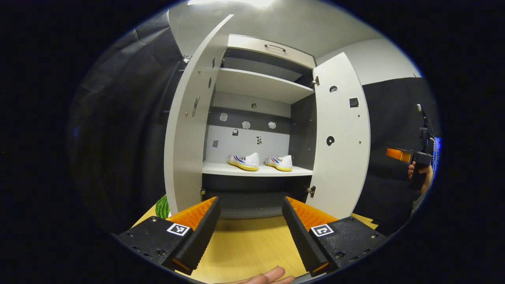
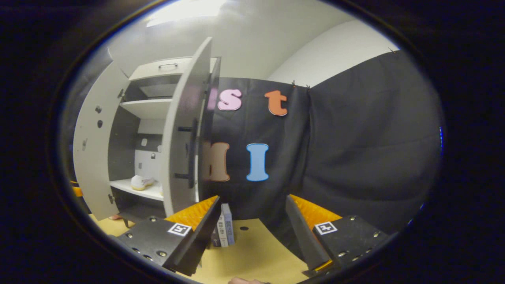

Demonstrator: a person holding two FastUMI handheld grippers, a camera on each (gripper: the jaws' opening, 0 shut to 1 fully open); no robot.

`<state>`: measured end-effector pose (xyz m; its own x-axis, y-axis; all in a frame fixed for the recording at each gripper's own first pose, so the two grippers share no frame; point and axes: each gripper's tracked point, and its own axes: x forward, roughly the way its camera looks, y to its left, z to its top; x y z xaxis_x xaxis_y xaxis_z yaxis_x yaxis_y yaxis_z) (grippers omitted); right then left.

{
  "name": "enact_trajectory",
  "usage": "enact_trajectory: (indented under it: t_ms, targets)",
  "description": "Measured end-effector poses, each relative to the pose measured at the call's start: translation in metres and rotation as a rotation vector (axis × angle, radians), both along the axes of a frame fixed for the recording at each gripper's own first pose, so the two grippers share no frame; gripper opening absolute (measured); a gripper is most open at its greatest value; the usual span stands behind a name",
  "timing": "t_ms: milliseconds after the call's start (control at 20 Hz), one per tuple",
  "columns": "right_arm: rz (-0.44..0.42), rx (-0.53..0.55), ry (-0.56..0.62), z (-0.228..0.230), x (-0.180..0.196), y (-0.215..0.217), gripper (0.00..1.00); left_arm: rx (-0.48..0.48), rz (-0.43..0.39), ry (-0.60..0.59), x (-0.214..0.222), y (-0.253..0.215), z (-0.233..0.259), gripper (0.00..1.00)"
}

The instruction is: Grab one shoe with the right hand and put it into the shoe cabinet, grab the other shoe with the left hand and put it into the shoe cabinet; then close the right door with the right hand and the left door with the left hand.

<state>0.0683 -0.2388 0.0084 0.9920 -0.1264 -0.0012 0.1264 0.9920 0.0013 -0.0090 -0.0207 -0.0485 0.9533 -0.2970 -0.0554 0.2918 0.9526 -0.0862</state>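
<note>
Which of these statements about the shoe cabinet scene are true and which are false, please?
1. Both shoes sit side by side on the cabinet's lower shelf. True.
2. The cabinet's right door is already shut. False: it stands wide open.
3. The left hand-held gripper is open and holds nothing. True.
4. The right hand-held gripper is shut on a shoe. False: its fingers are apart and empty.
5. The left door stands open. True.
6. The upper shelf holds a shoe. False: it is bare.
</note>
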Motion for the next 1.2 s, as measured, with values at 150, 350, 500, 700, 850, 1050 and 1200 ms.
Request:
enact_trajectory:
  t_ms: [150,350,500,700,850,1050,1200]
  targets:
    - [0.015,-0.006,0.012,0.01,0.035,-0.025,0.98,0.022,0.006,-0.036,-0.003,0.012,0.008,0.96]
    - [0.095,0.01,0.027,0.023,0.084,-0.025,0.98,0.017,0.059,-0.093,-0.009,0.035,0.022,0.95]
    - [0.166,0.047,0.081,0.019,0.109,-0.011,0.98,0.035,0.099,-0.107,-0.013,0.053,0.024,0.95]
    - [0.234,0.073,0.121,0.02,0.119,0.023,0.98,0.058,0.115,-0.094,-0.014,0.064,0.022,0.95]
    - [0.265,0.08,0.11,0.027,0.12,0.039,0.98,0.054,0.127,-0.082,-0.013,0.071,0.023,0.92]
    - [0.324,0.079,0.113,0.031,0.116,0.064,0.98,0.049,0.124,-0.098,-0.013,0.073,0.023,0.95]
    - [0.327,0.039,0.087,0.04,0.106,0.076,0.94,0.053,0.127,-0.104,-0.016,0.075,0.022,0.95]
